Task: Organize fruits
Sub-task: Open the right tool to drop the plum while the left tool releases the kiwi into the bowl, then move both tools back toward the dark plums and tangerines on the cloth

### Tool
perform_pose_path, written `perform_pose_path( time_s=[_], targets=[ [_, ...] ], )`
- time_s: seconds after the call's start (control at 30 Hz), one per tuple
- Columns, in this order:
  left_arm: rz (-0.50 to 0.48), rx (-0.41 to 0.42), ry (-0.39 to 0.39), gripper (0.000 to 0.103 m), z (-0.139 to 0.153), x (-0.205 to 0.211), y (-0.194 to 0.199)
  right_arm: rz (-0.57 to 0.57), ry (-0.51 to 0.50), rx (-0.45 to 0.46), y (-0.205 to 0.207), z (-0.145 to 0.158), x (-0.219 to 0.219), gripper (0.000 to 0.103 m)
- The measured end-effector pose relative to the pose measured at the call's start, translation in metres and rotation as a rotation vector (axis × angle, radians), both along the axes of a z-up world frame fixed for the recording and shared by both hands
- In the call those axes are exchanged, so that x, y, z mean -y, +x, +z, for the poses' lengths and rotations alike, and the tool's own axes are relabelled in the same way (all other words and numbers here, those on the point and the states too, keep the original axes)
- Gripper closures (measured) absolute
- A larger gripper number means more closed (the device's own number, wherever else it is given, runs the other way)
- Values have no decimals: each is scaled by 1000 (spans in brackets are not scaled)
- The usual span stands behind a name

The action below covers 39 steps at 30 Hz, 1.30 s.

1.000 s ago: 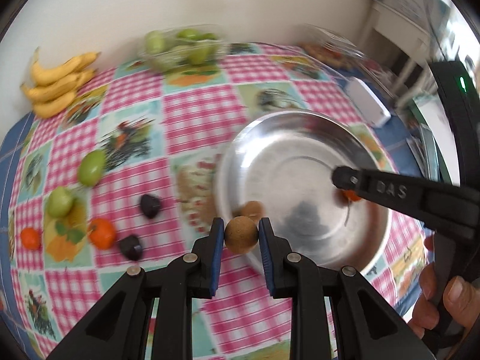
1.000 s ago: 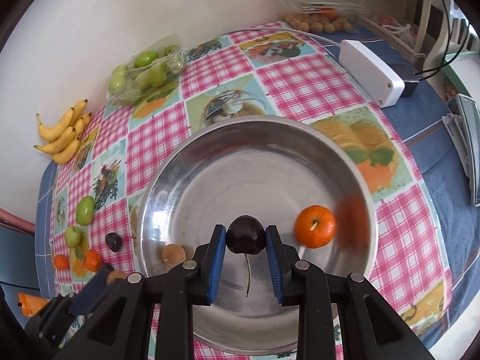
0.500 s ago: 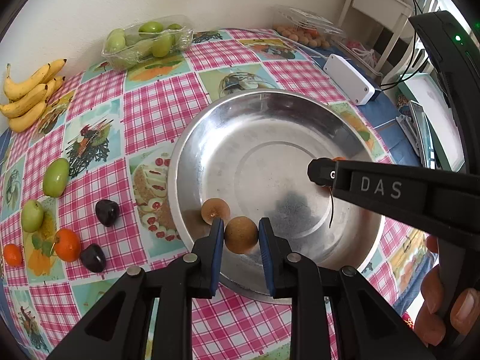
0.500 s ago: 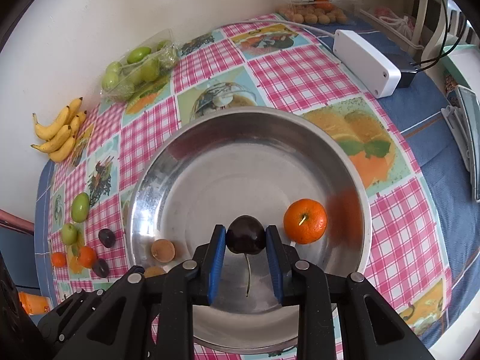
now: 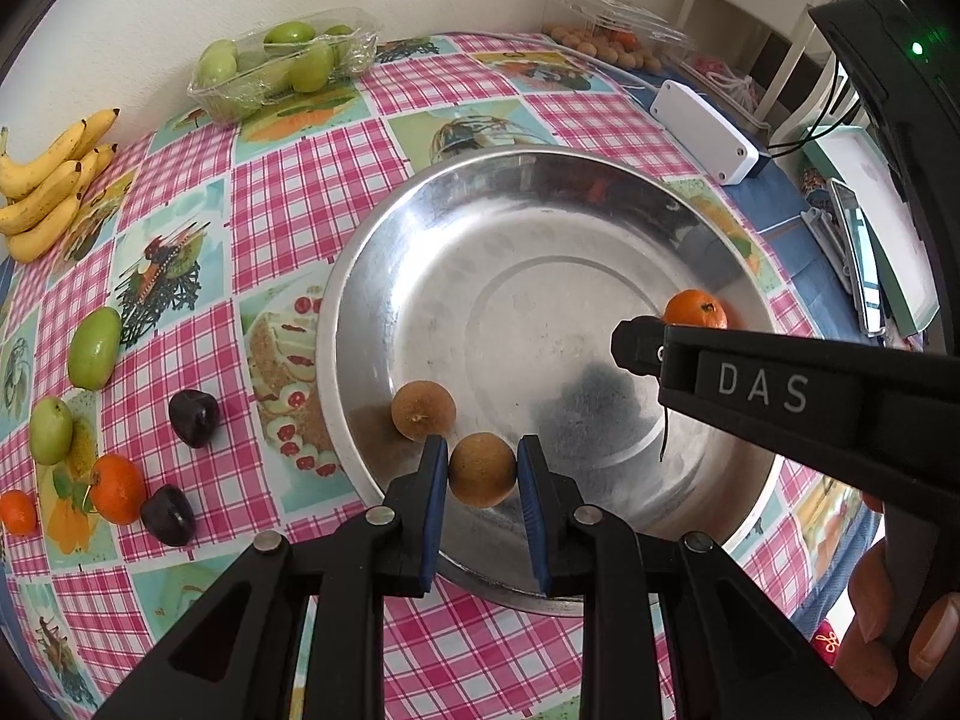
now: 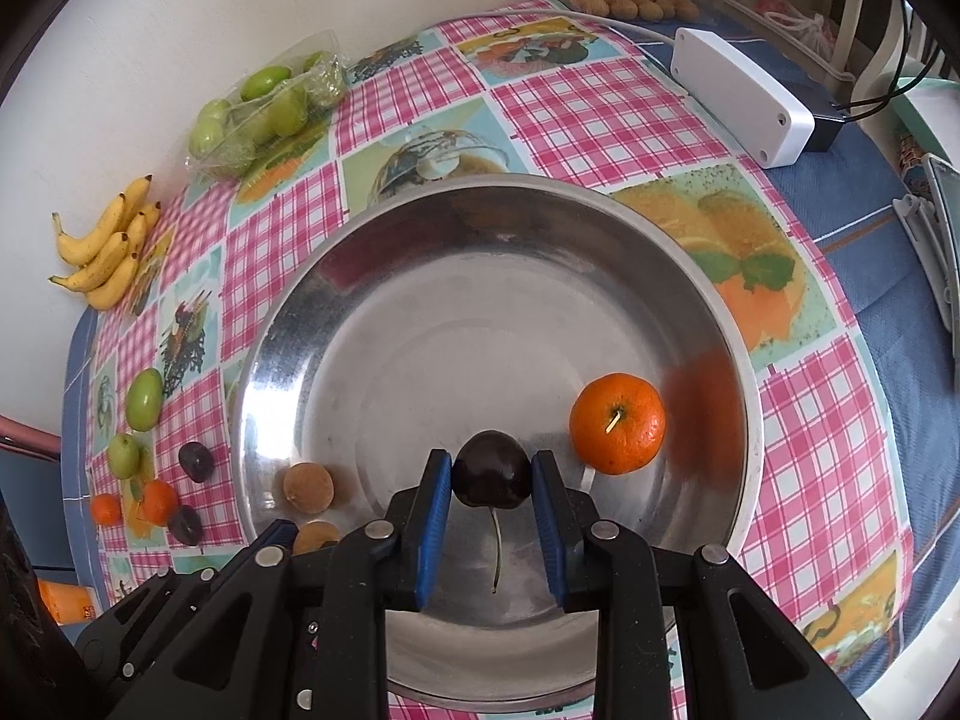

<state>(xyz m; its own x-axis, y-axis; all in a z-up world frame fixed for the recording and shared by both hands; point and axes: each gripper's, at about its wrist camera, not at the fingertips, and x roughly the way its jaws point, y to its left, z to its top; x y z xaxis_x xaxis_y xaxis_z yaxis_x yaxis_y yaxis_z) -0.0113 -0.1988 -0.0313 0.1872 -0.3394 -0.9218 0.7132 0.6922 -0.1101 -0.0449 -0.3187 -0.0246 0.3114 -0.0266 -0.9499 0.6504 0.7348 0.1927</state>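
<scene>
Over the metal bowl [image 5: 360,276], the left gripper [image 5: 483,468] clamped a brown fruit [image 5: 482,470]. The right gripper [image 6: 492,471] clamped a dark cherry [image 6: 491,468] beside the bowl's orange [image 6: 618,423].

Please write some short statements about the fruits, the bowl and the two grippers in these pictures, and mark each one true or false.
1. The left gripper holds a brown round fruit. True.
2. The right gripper is empty. False: it is shut on a dark cherry with a stem.
3. A mandarin already lies in the metal bowl. True.
4. The bananas are inside the bowl. False: they lie on the tablecloth near the wall.
5. The green fruits at the back sit in a clear plastic tray. True.
</scene>
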Motion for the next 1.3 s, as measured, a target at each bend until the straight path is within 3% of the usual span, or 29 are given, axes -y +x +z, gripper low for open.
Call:
perform_pose_path(
  time_s=[0.2,0.23,0.27,0.3,0.33,0.57,0.87,0.97,1.3],
  targets=[
    [-2,-6,3,77,-1,1,0,6,-3,4,2,1,0,71],
    [-2,-8,2,75,-1,1,1,6,-4,5,2,1,0,66],
    [-2,-8,-1,70,0,0,1,4,-4,6,2,2,0,51],
    [-2,-5,-3,68,1,0,1,2,-7,7,1,2,1,43],
    [-1,-4,-6,68,3,-1,1,1,-10,10,2,3,1,38],
    [46,1,-59,63,22,-16,11,2,-44,58,-1,21,0,38],
    [283,22,-61,46,32,-61,46,-13,-64,74,-4,28,3,19],
    [379,1,-49,36,26,-78,58,-9,-61,64,-4,25,2,16],
    [559,-4,3,21,12,-114,76,36,-74,43,4,22,-8,12]
  ],
)
